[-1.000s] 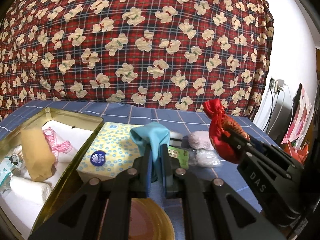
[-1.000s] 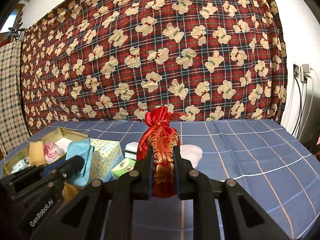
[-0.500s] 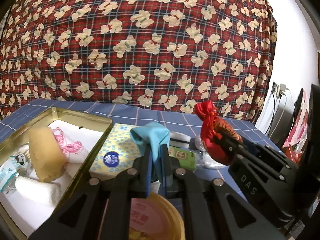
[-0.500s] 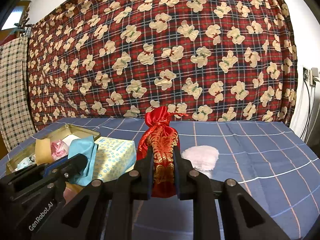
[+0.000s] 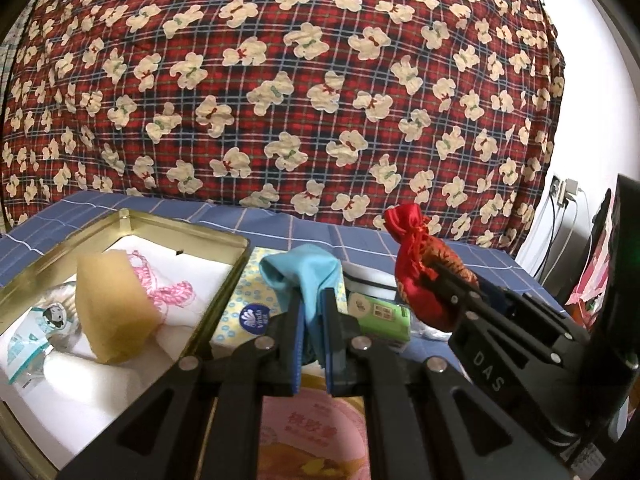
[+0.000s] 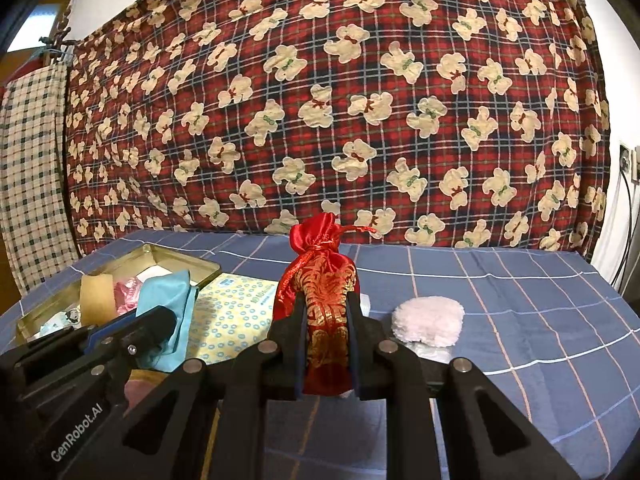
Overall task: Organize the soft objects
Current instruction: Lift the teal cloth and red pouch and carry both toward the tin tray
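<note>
While the left gripper (image 5: pixel 311 312) pinches the blue cloth (image 5: pixel 304 272) and the right gripper (image 6: pixel 327 320) clamps the red pouch (image 6: pixel 320 280), either slack fabric could slip free short of the gold tin (image 5: pixel 224 236).

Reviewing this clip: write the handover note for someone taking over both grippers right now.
Left gripper: shut on the blue cloth.
Right gripper: shut on the red pouch.
Both items are held above the blue bedsheet, beside the gold tin.
Done: yellow sponge and pink string lie in the tin.
Left: place cloth and pouch; the white puff, tissue pack and green packet are outside the tin.
</note>
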`<state>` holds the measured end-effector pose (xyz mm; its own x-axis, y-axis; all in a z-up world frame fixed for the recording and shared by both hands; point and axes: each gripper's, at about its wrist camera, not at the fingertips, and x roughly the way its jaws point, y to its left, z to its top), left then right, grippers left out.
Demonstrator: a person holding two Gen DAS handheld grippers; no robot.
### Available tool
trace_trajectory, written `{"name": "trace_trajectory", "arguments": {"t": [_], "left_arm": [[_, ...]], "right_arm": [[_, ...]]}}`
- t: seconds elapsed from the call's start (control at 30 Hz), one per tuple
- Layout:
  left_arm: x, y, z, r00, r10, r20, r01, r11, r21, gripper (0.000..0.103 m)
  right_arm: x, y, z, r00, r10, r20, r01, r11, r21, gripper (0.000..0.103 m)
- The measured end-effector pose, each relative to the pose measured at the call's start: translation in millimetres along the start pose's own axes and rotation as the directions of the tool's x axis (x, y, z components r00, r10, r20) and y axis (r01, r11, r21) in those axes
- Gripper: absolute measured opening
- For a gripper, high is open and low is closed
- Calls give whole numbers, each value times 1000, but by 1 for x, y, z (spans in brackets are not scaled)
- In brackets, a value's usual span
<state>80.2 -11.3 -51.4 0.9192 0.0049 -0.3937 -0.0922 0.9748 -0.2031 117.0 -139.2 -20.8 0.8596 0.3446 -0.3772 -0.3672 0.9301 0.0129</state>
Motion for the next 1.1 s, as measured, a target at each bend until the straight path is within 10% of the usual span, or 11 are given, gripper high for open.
{"name": "trace_trajectory", "arguments": {"t": [1.1], "left_arm": [[-7,27,8,1000,9,-28,-8,1000,15,5]], "right_arm": [[17,17,3,993,98,-60,-97,995,18,20]]}}
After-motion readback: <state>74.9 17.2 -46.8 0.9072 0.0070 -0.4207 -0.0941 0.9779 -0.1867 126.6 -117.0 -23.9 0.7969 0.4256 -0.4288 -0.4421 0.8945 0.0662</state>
